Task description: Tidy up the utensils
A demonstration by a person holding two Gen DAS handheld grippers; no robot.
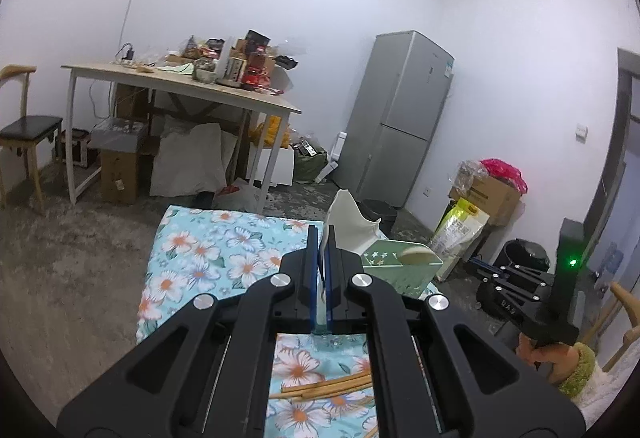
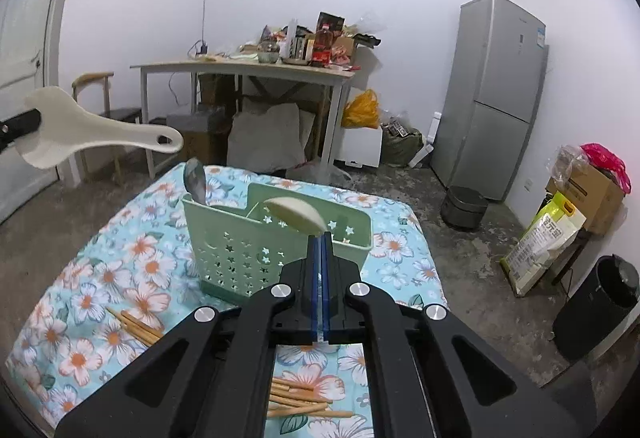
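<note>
On the flowered worktop [image 2: 100, 278] we see our left gripper [image 1: 322, 258] clamped on the light, stiff, slick rice paddle's [image 2: 80, 130] blade near the basket [image 2: 248, 238], the right gripper [image 2: 321, 242] pinching a wooden spoon [image 2: 294, 216].

The left gripper [image 1: 320, 238] is raised and level, its blue-padded fingers [image 1: 312, 258] drawn almost together and clamped on the broad end of a white rice paddle [image 2: 80, 130], whose handle sticks out sideways toward the right gripper's side. The right gripper [image 2: 321, 238] sits lower and to the left gripper's right, its blue pads pressed flat against each other with nothing visibly between them. In the left wrist view the person's right hand [image 1: 540, 354] wraps the right gripper's handle, a fuzzy green cuff at the wrist.
</note>
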